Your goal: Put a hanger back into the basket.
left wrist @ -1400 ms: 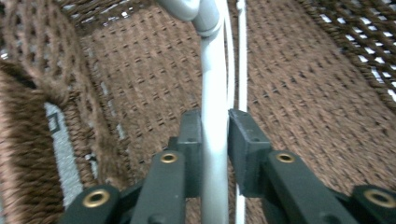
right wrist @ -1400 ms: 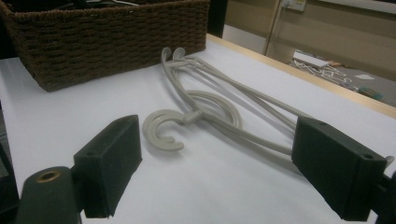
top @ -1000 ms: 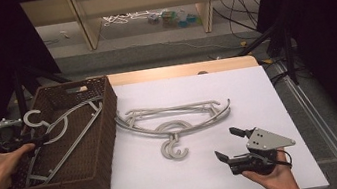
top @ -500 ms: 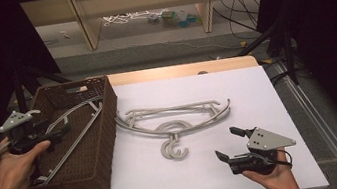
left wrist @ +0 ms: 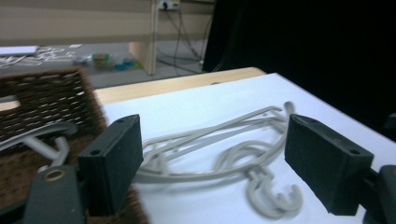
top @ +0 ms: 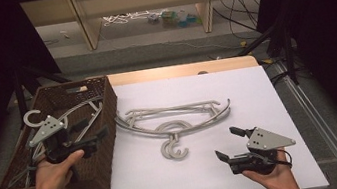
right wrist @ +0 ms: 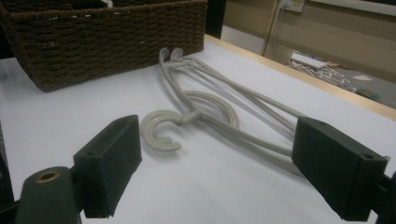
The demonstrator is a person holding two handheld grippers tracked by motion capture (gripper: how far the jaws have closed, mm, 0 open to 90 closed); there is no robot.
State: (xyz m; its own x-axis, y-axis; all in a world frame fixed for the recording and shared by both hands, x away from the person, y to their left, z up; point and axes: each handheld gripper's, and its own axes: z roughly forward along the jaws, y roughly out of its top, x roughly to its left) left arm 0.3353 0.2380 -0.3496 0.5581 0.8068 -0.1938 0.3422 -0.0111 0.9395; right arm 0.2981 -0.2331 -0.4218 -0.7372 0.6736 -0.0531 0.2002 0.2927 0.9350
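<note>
We hold the left hand-held gripper (top: 93,138) over the basket (top: 100,92), jaws just spread and empty; the right hand-held gripper (top: 227,145) rests spread near the hangers (top: 175,121).

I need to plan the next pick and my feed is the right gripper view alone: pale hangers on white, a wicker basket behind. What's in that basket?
Observer: More pale hangers lie in the basket, one hook poking past its far left rim.
Operator: Where's the left gripper?
Observer: The left gripper is above the basket, jaws open, nothing between them.
Operator: How many on the table?
Observer: The table hangers overlap; two hooks show.
</note>
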